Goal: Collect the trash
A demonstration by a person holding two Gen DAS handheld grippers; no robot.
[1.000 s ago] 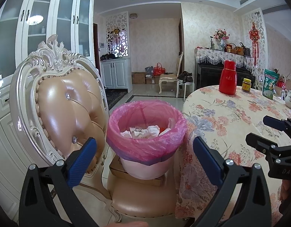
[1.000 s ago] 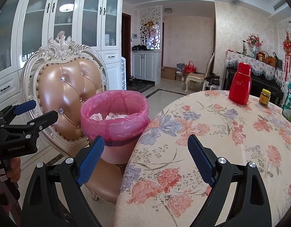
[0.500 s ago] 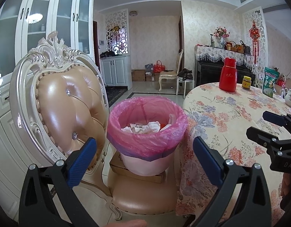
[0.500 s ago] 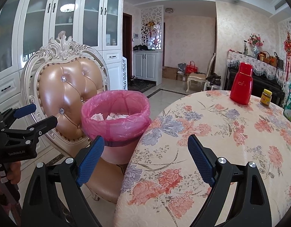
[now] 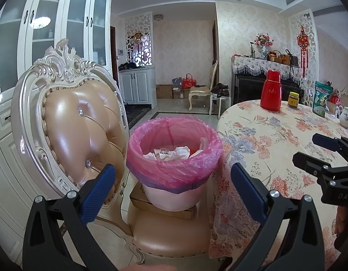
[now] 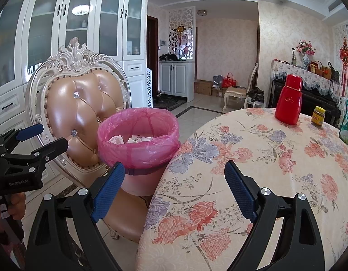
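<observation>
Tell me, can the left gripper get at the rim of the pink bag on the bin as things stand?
Probably yes. The left gripper is open and empty, the pink bag lies straight ahead between its fingers, and nothing stands between them.

Each matte black plastic claw, left (image 5: 172, 188) and right (image 6: 174, 190), carries 2 ribbed blue pads (image 5: 98, 190) and silver screws (image 6: 265, 191); white lettering marks the housings; bare skin shows below.
</observation>
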